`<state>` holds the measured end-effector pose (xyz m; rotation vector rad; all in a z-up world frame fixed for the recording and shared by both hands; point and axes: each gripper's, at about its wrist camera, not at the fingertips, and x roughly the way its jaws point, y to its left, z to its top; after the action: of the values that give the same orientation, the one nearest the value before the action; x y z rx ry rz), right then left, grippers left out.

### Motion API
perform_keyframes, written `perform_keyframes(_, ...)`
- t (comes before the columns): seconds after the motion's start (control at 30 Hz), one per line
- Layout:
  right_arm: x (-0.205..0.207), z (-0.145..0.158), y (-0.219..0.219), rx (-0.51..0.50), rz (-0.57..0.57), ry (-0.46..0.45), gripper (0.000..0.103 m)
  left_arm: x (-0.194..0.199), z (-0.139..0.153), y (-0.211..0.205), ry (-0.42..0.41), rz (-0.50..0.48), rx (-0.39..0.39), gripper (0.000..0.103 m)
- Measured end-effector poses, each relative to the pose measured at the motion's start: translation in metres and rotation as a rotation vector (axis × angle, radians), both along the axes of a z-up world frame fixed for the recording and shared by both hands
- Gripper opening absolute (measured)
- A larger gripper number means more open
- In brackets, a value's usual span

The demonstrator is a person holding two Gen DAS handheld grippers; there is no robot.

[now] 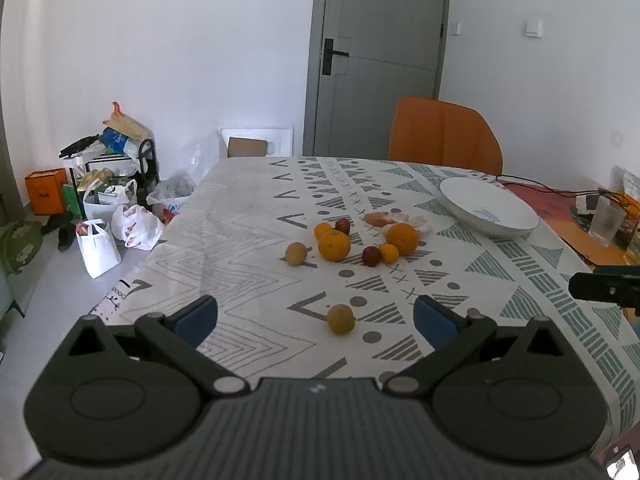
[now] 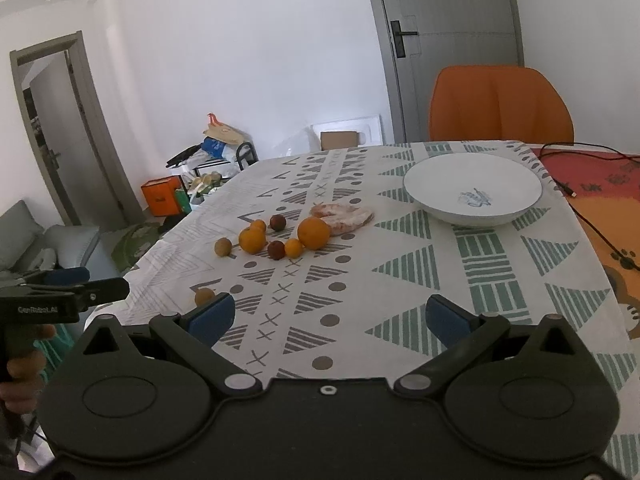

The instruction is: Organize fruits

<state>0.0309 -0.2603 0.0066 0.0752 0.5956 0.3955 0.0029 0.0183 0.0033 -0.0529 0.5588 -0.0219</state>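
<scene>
While both pairs stand wide and empty, the left tongs (image 1: 316, 322) face the lone yellowish fruit (image 1: 341, 319) on the counter (image 1: 224, 240) (just right of centre), nearer than the right tongs (image 2: 330, 318).

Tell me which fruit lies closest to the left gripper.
The lone yellowish fruit, lying apart from the cluster, just ahead of the open left gripper.

Bare tablecloth (image 2: 360, 280) is seen between the bowl (image 2: 472, 190) and the clustered fruit (image 2: 280, 236). One stray fruit (image 1: 341, 319) lies apart near the front. A cable (image 2: 592, 224) crosses the right edge.
</scene>
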Motion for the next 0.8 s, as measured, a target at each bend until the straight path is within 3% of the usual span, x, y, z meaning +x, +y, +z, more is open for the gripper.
perform_keyframes(0.3, -0.001, 0.002, 0.001, 0.000, 0.000, -0.007, 0.103, -0.004, 0.006, 0.003, -0.036, 0.004, -0.008, 0.103)
perform_keyframes(0.8, 0.008, -0.008, 0.008, -0.029, 0.032, -0.017, 0.103, 0.008, -0.006, 0.001, -0.012, -0.004, -0.010, 0.103)
